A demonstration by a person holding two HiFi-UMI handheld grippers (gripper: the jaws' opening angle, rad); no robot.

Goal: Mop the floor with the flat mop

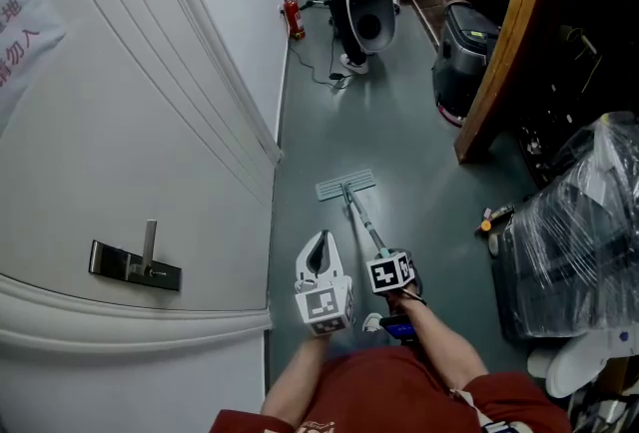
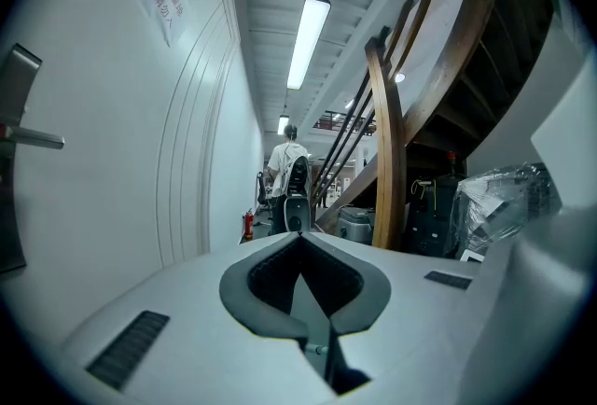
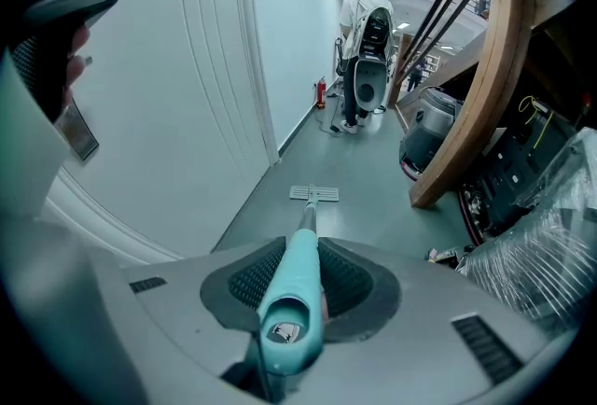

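While the teal handle (image 3: 297,296) of the flat mop (image 1: 351,202) is clamped between the pads of the right claw (image 3: 302,252), its butt end nearest the camera, the left claw (image 2: 300,239) is closed on nothing, its tips met. In the head view the left claw is held just left of the handle and apart from it. From the right claw the shaft is run forward and down to the mop head (image 1: 345,186), which is laid flat on the grey-green floor (image 1: 399,132) ahead of both claws, near the foot of the white panelled wall (image 1: 130,122) at the left. A plastic-wrapped bundle (image 1: 579,231) is seen at the right, with a curved wooden stair beam (image 1: 509,42) beyond it. Farthest off, a red fire extinguisher (image 1: 294,19) is stood by the wall and a person (image 3: 359,16) is seen from behind.
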